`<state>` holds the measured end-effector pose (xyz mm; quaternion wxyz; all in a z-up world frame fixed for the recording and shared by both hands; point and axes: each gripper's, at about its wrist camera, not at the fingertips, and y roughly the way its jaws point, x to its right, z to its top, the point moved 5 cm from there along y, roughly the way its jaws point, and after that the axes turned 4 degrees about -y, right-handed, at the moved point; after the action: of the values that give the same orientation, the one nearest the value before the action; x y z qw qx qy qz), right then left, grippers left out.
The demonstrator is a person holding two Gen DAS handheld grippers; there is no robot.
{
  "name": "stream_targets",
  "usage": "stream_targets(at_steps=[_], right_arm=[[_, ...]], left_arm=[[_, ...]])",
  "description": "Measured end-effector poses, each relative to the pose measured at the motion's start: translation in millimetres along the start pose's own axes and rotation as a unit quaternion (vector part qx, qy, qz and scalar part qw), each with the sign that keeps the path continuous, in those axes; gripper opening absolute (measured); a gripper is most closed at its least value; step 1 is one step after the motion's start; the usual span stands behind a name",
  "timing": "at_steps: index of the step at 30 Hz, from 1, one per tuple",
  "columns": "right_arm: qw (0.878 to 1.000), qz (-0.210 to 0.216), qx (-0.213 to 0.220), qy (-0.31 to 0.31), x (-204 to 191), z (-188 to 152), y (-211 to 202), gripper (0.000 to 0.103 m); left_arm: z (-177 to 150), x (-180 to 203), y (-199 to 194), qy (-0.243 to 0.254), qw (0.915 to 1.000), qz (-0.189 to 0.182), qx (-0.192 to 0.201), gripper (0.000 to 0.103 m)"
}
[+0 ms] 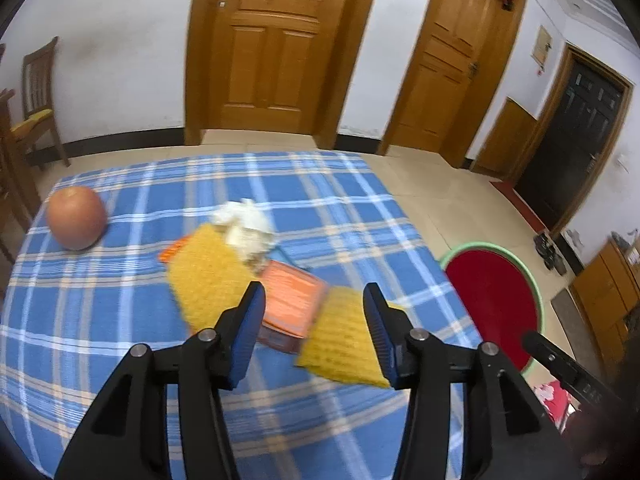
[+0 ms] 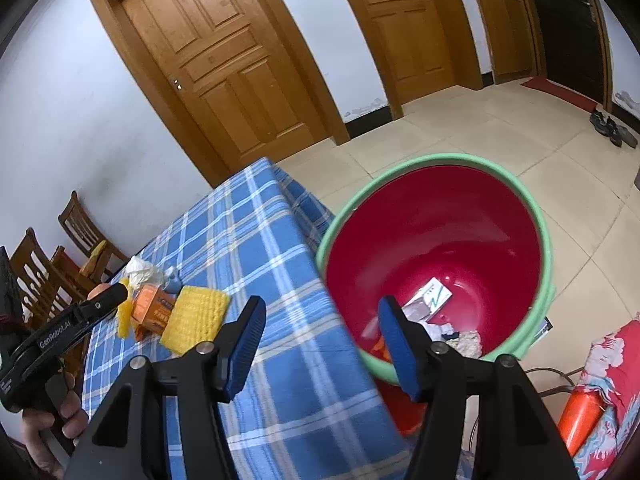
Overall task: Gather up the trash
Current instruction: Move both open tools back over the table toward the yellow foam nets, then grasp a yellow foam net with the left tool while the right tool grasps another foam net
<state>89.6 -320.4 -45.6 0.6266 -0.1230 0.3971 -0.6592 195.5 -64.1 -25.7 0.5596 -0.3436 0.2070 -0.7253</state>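
On the blue checked tablecloth (image 1: 320,200) lies a pile of trash: a crumpled white tissue (image 1: 246,224), an orange packet (image 1: 294,300) and two yellow sponges (image 1: 204,276) (image 1: 344,340). My left gripper (image 1: 314,296) hovers open just short of the packet, with nothing between its pads. My right gripper (image 2: 322,308) is open and empty, over the table's edge beside the red bin with a green rim (image 2: 440,159). A paper box (image 2: 430,298) and crumpled scraps (image 2: 460,336) lie in the bin. The pile (image 2: 192,312) also shows in the right wrist view.
An apple (image 1: 76,218) sits at the table's far left. Wooden chairs (image 2: 48,272) stand beyond the table, and closed doors (image 1: 272,40) line the wall. The bin (image 1: 480,246) stands on the tiled floor to the table's right. An orange cylinder (image 2: 580,420) and flowered cloth (image 2: 616,364) lie near it.
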Motion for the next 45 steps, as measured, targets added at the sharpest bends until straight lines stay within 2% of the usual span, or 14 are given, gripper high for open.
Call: stream_targets(at_steps=[3, 12, 16, 19, 30, 35, 39, 45], right_arm=[[1.0, 0.002, -0.004, -0.008, -9.5, -1.4, 3.9, 0.063], [0.999, 0.004, -0.017, -0.027, -30.9, -4.8, 16.0, 0.064], [0.999, 0.007, -0.025, -0.038, -42.1, -6.3, 22.4, 0.064], [0.998, 0.01, -0.03, -0.047, -51.3, -7.7, 28.2, 0.064], [0.995, 0.029, -0.047, -0.077, -83.8, -12.4, 46.2, 0.064], [0.994, 0.035, -0.058, -0.086, -97.5, -15.1, 59.9, 0.064], [0.993, 0.035, -0.067, -0.095, -107.2, -18.0, 71.6, 0.064], [0.992, 0.035, -0.068, -0.104, -119.5, -21.9, 84.9, 0.064]], left_arm=[[2.6, -16.3, 1.6, -0.009, 0.9999, 0.011, 0.001, 0.058], [3.1, -57.3, 20.0, -0.04, 0.9984, 0.039, -0.011, 0.058], [-3.0, -66.4, 31.3, -0.054, 0.9976, 0.035, -0.024, 0.058], [-5.4, -71.2, 32.4, -0.067, 0.9974, 0.018, -0.02, 0.058], [-10.6, -81.8, 30.0, -0.086, 0.9962, -0.011, -0.009, 0.057], [-10.9, -87.7, 30.0, -0.1, 0.9949, -0.012, -0.003, 0.057], [-12.8, -105.3, 29.2, -0.119, 0.9928, 0.006, 0.001, 0.057], [-20.3, -121.6, 39.1, -0.147, 0.9889, 0.012, -0.015, 0.057]])
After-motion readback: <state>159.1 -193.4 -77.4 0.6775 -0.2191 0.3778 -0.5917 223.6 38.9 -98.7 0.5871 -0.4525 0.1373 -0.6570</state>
